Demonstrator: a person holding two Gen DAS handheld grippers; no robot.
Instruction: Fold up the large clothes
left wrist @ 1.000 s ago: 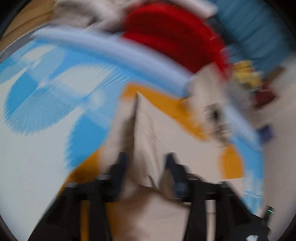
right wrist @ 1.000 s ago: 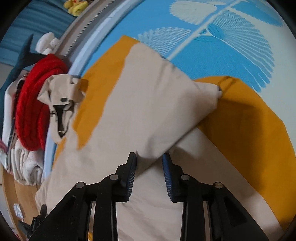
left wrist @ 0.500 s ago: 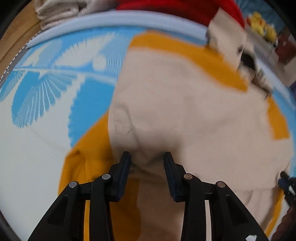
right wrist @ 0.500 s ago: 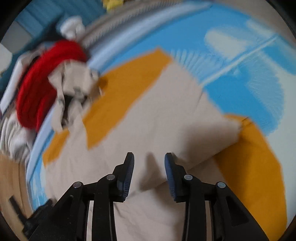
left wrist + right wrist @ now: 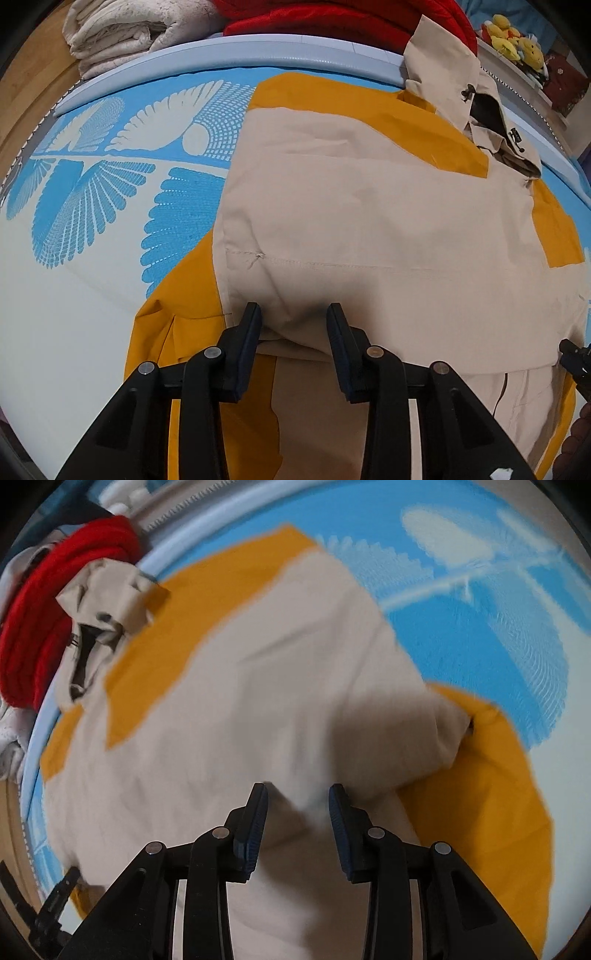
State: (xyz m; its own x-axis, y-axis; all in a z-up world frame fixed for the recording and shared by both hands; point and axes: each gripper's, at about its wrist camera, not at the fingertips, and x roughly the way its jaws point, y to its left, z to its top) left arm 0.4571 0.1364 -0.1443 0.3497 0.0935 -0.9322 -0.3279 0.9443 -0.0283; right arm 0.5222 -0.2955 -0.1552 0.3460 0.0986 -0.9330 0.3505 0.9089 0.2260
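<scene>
A large beige and orange hooded jacket lies on a blue and white patterned bed, its lower part folded up over the body. Its hood lies at the bed's far edge. My left gripper is open, jaws apart just over the folded edge, holding nothing. In the right wrist view the same jacket fills the middle, somewhat blurred. My right gripper is open above the beige fold, empty. The other gripper's tip shows at the right edge.
A red blanket and a folded cream blanket are stacked beyond the bed's pale blue rim. Yellow plush toys sit on a ledge at the far right. Wood floor shows at the left.
The beige lower part has been laid flat over the jacket. Both grippers have opened wider and let the fabric go; the left view has steadied, the right one has shifted over the fold.
</scene>
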